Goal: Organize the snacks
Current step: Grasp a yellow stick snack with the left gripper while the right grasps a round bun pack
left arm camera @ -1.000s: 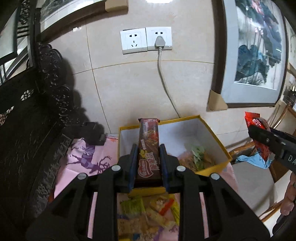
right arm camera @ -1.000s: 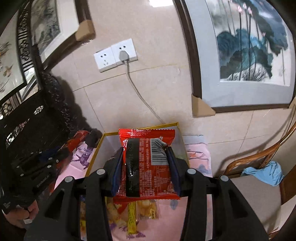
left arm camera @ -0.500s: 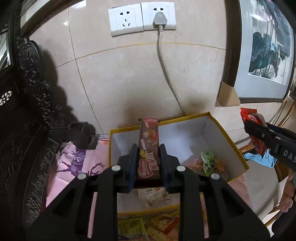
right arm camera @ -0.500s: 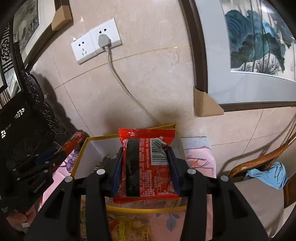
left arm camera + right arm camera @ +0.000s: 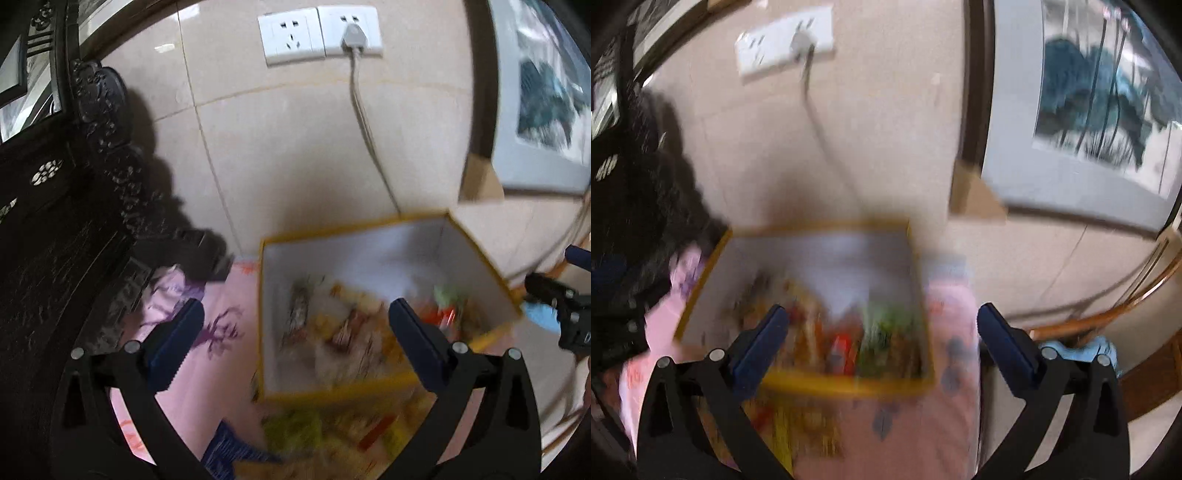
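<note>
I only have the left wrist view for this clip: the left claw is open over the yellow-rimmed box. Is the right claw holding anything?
Observer: No. The right claw is open, jaws wide apart, with nothing between them.
Operator: Where is it aimed?
Observer: At the yellow-rimmed box, above its near rim. Blurred snacks lie inside.
Operator: What is the blue patch at my right edge?
Observer: A light blue cloth, lying by a wooden chair to the right of the pink tablecloth.
</note>
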### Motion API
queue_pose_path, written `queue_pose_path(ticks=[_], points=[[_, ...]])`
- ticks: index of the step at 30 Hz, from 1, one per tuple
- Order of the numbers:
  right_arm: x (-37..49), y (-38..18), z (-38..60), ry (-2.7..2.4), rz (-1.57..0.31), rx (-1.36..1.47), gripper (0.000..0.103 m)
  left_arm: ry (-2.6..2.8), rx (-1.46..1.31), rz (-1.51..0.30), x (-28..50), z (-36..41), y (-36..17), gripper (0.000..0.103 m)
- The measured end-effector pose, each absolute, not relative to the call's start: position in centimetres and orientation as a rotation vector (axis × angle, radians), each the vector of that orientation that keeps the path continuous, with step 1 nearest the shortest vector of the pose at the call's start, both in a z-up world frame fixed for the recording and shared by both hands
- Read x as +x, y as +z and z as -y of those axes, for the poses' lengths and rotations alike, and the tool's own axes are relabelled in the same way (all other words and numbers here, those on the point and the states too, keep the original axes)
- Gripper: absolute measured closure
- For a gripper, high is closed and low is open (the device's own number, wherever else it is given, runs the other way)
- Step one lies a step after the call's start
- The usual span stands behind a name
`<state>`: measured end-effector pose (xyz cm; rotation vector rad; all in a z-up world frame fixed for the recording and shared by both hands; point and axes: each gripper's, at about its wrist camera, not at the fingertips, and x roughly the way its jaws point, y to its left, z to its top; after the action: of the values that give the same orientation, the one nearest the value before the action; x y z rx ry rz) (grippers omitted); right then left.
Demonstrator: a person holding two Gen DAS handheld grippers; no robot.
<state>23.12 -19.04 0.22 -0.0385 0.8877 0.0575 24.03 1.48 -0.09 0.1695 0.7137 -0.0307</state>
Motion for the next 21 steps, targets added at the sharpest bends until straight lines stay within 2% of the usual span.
queue_pose_path(ticks=[3, 8, 13, 17, 19, 21], points=[[20.8, -5.5, 18.2, 0.068, -1.004, -0.046, 0.001, -0.037, 0.168, -0.783, 20.1, -2.6, -2.3, 0.002], [20.6, -13.9, 16.9, 0.084, -1.184, 0.104, 0.001, -0.061, 0.112, -0.96, 12.6, -4.9, -7.3, 0.002], [21.5, -16.3, 15.8, 0.094, -1.151, 0.091, 0.001, -0.02, 0.137, -1.089, 8.6, -6.5, -11.3, 0.002], [21.6, -17.3, 14.7, 0.092, -1.139, -0.051, 0.002, -0.121, 0.14, -1.024, 7.6, -4.7, -10.3, 0.002], [20.9, -17.1, 14.7, 0.086, -1.139, -0.095, 0.008, -0.168, 0.194, -1.004, 7.7, -2.5, -10.3, 0.002], [20.1, -16.4, 16.0, 0.046, -1.151, -0.065, 0.029, -0.196, 0.267, -0.992, 8.3, -0.3, -10.8, 0.002]])
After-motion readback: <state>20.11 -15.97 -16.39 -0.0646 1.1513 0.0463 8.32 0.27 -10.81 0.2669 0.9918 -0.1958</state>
